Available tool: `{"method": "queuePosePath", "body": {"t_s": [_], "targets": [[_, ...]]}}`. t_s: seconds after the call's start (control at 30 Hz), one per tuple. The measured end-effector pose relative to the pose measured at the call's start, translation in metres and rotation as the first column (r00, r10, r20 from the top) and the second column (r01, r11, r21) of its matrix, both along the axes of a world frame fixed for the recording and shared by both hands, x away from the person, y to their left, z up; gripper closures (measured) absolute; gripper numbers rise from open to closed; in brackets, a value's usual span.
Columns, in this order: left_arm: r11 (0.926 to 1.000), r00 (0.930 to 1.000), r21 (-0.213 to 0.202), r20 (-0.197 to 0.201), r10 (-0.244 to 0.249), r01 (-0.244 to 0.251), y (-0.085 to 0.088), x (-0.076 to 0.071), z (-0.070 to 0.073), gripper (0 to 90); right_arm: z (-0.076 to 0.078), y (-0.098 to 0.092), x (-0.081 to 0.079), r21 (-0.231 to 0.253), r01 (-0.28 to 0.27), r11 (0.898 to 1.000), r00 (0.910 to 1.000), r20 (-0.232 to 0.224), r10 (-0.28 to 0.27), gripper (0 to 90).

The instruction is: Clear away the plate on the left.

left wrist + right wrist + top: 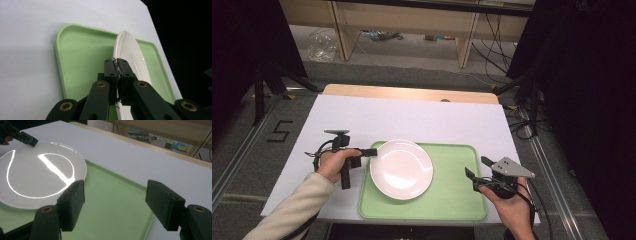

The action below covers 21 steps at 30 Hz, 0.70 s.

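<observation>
Green plastic makes the tray (447,200), which lies flat in the lower middle of the high view, on the white tabletop (412,117). Inside the tray there is one thing, a white round plate (402,169). It fills the left half of the tray, and its left rim reaches out over the left wall of the tray. The right half of the tray is bare green.

At the left of the high view, the left hand-held gripper (371,152) comes to the plate from the left side. Its jaws are pressed together on the upper left rim of the plate. In the left gripper view, the rim goes between the two black pads at the centre of the frame, and the plate (130,53) is seen nearly edge-on, with the tray (82,57) behind it.

At the lower right of the high view, the right hand-held gripper (477,172) stays above the right edge of the tray, well apart from the plate. Its jaws are spread, and nothing is between them.

Around the tabletop, a pale wooden edge (412,93) shows in the upper middle of the frame. Behind it, grey floor, the legs of wooden furniture (464,47) and black cables (497,47) are visible. A black mark shaped like a five (280,131) is on the floor at the left.
</observation>
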<state>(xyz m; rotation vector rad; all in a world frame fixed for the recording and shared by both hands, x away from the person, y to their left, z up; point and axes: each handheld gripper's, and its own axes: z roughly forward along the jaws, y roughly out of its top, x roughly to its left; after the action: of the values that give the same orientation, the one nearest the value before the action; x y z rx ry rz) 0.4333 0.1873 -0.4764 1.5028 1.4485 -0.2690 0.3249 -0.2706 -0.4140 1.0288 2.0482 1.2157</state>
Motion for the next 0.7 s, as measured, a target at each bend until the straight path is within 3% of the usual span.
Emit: {"method": "queuePosePath", "body": {"t_s": [0.23, 0.33, 0.43, 0.5, 0.57, 0.63, 0.7], "targets": [[0.9985, 0.9992, 0.040, -0.011, -0.038, 0.038, -0.0013, 0.0013, -0.0026, 86.3, -0.0001, -0.0001, 0.0000, -0.001, 0.000, 1.000, 1.0000, 0.002, 0.000, 32.5], [0.9944, 0.9980, 0.085, -0.016, -0.061, 0.062, -0.0028, 0.0014, -0.0046, 85.2, -0.0004, 0.0001, 0.0004, -0.004, 0.003, 1.000, 0.9999, 0.012, -0.003, 32.4], [0.9901, 0.9960, 0.108, -0.017, -0.088, 0.089, -0.0037, 0.0014, -0.0055, 84.2, 0.0005, 0.0003, -0.0010, -0.001, 0.003, 1.000, 1.0000, -0.009, -0.003, 32.3], [0.9845, 0.9948, 0.144, 0.008, -0.102, 0.100, -0.0041, 0.0016, -0.0050, 81.7, 0.0006, 0.0002, -0.0011, -0.002, 0.003, 1.000, 1.0000, -0.009, -0.003, 32.3], [0.9892, 0.9956, 0.115, 0.014, -0.093, 0.091, -0.0049, 0.0009, -0.0022, 80.3, 0.0005, 0.0001, -0.0011, -0.002, 0.002, 1.000, 1.0000, -0.009, -0.002, 32.2], [0.9853, 0.9929, 0.149, 0.071, -0.095, 0.084, -0.0059, 0.0004, 0.0008, 75.2, 0.0000, 0.0002, -0.0007, 0.004, 0.003, 1.000, 1.0000, -0.003, -0.003, 32.2], [0.9810, 0.9845, 0.169, 0.131, -0.117, 0.094, -0.0059, -0.0001, 0.0037, 69.6, -0.0002, -0.0003, 0.0001, 0.000, 0.004, 1.000, 0.9998, 0.019, -0.004, 32.1]]}}
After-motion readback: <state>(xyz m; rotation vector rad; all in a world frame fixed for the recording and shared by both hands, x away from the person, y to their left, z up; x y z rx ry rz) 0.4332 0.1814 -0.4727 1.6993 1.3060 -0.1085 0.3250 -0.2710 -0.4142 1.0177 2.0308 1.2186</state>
